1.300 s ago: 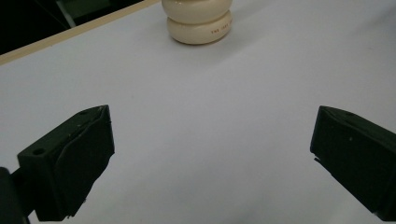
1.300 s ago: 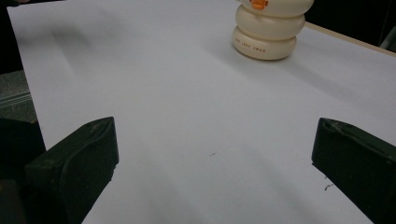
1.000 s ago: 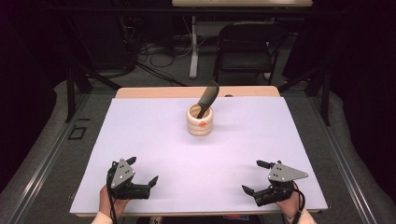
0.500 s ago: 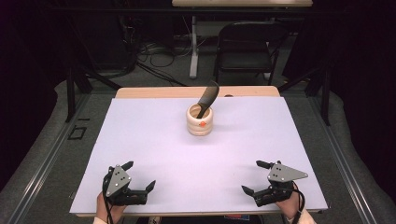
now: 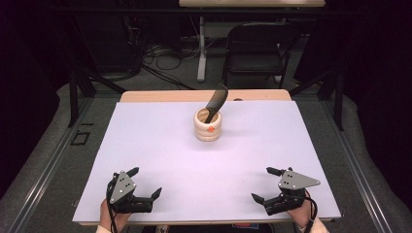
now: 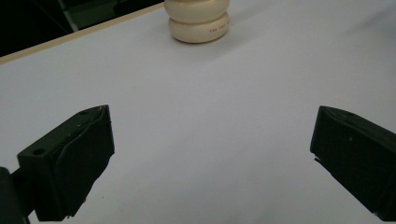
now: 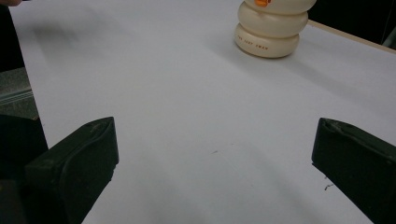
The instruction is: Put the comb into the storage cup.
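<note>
A cream ribbed holder (image 5: 208, 126) with a small orange mark stands upright at the middle back of the white table (image 5: 145, 145). A dark curved utensil (image 5: 215, 103) leans out of its top. The holder's base shows at the top of the left gripper view (image 6: 199, 21) and of the right gripper view (image 7: 271, 29). My left gripper (image 5: 144, 183) rests open near the front left edge, with bare tabletop between its jaws. Open too is my right gripper (image 5: 266, 184), near the front right edge, holding nothing. Both are far from the holder.
A wooden strip (image 5: 145, 96) runs along the table's far edge. Behind it on the floor are a black chair (image 5: 255, 48), a table leg (image 5: 201, 48) and loose cables (image 5: 160, 53). Metal frame rails (image 5: 43, 160) flank the table.
My left gripper has pulled back toward the front edge and slightly left. The right gripper, the holder and the utensil have stayed put.
</note>
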Demonstrator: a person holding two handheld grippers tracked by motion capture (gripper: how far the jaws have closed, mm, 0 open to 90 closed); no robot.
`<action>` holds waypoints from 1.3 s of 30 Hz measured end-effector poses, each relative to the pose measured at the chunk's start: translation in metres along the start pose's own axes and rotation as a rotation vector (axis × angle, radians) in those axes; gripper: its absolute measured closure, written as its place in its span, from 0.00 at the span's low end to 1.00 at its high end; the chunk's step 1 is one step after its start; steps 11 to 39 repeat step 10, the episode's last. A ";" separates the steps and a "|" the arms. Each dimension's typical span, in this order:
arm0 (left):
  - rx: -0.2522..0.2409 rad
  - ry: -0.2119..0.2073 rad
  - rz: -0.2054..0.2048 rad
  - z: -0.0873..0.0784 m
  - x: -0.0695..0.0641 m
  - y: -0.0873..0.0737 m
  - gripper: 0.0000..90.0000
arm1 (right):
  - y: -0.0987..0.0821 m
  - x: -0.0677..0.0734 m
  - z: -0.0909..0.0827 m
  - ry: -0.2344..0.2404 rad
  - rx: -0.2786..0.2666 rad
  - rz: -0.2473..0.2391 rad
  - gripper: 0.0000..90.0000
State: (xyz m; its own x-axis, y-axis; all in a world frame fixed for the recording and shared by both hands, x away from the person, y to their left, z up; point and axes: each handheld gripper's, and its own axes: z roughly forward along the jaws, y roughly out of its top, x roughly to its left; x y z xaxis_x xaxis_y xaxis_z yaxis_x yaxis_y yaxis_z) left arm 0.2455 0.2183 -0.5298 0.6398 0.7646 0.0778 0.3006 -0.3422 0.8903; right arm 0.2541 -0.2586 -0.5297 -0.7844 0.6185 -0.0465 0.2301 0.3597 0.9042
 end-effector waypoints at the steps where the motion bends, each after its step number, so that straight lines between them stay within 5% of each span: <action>1: -0.001 0.000 -0.001 0.000 0.000 0.000 0.00 | 0.000 0.000 0.000 0.000 0.000 0.000 0.00; 39: 0.001 0.002 0.002 0.001 0.002 0.001 0.00 | 0.000 0.000 0.000 0.000 0.002 -0.003 0.00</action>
